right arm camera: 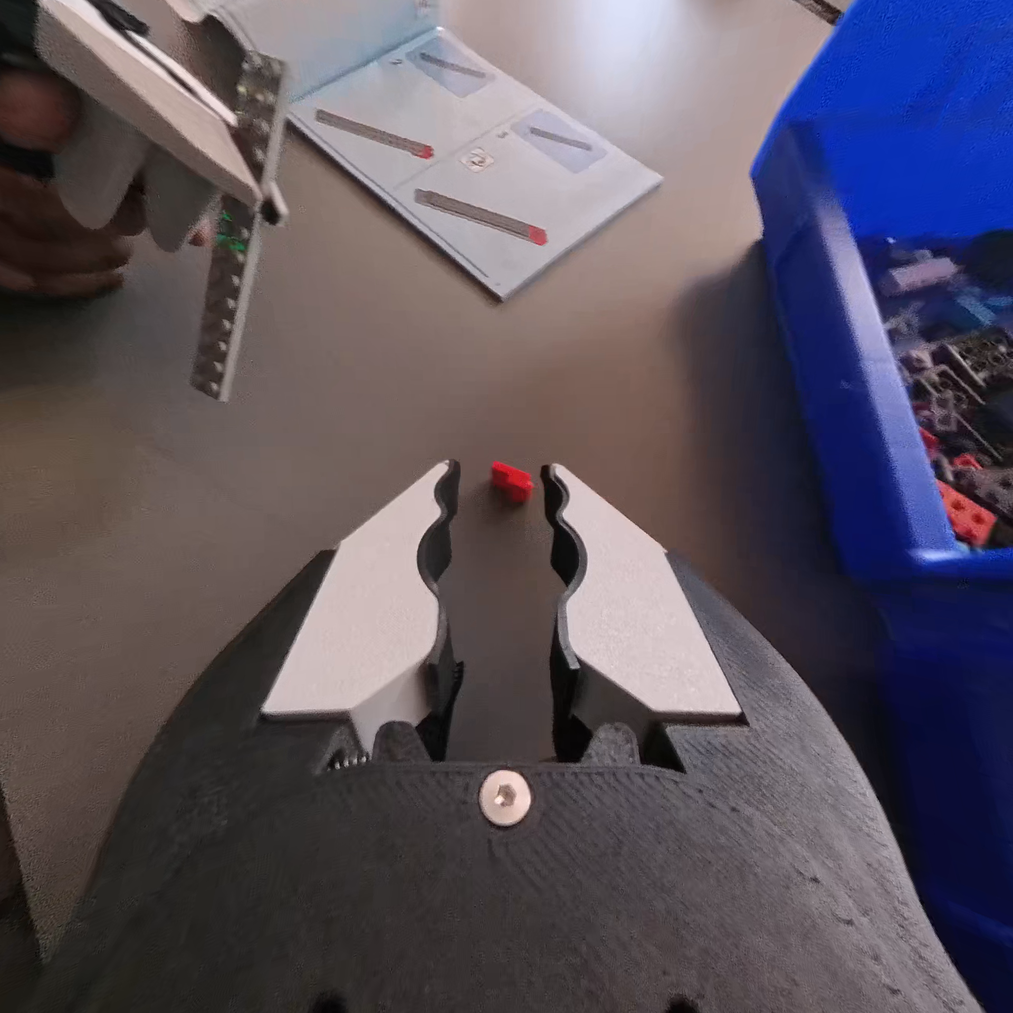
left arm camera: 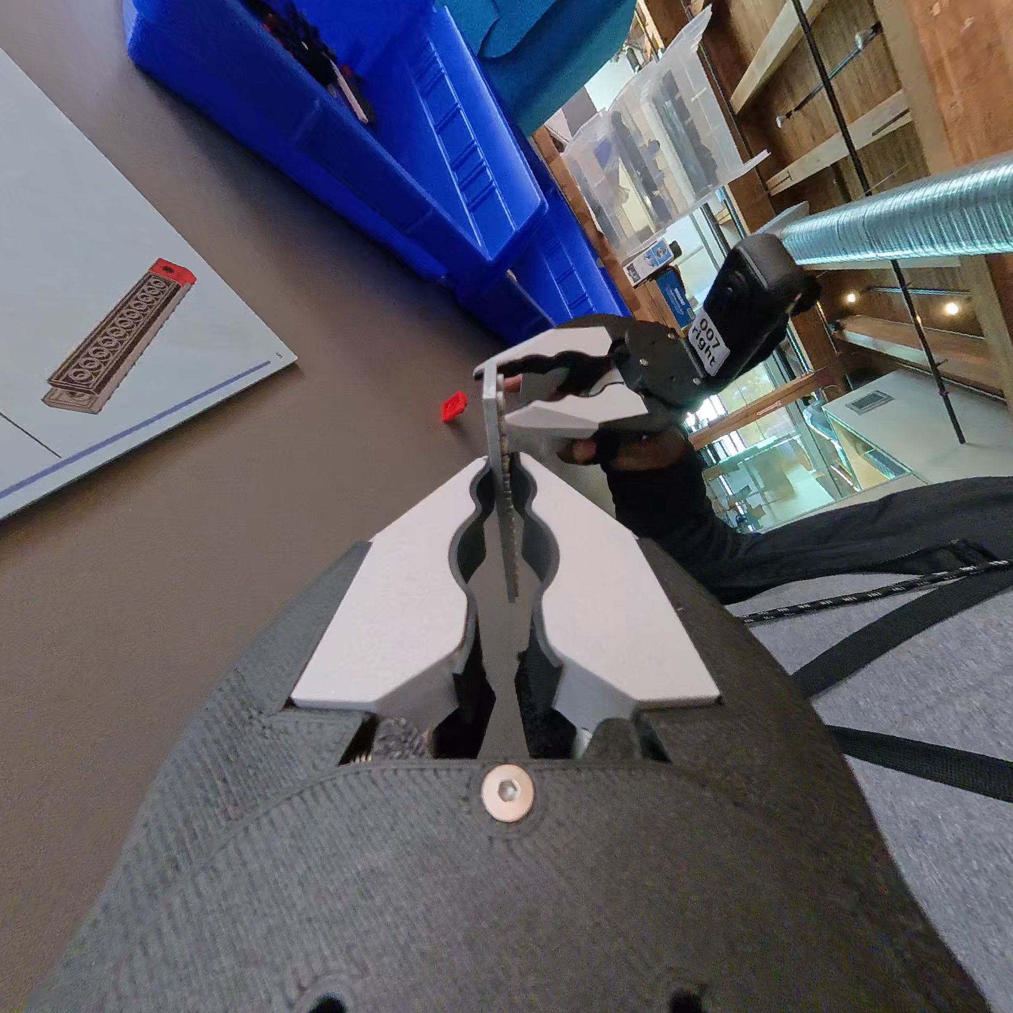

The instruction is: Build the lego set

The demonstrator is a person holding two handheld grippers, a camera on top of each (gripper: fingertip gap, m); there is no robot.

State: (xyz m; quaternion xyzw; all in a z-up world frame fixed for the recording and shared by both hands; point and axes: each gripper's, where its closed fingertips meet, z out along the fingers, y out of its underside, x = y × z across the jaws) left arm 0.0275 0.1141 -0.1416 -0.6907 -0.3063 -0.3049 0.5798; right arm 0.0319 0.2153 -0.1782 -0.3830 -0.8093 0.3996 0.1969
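Tongs of the left hand (left arm camera: 503, 466) clamped on a long grey studded plate (left arm camera: 507, 521), held edge-on above the dark bench (left arm camera: 192, 575). Right tongs (right arm camera: 500, 474) parted wide, low over the bench, straddling a small red brick (right arm camera: 512, 481) that lies between the tips. Likely next: closing on that brick for the plate's end, as the instruction booklet (right arm camera: 482, 181) pictures. Best done by centring first, squeezing squarely across the flat sides, lifting straight. Slightly blurred, so stud orientation unclear. Blue parts bin (right arm camera: 877, 329) just beside.
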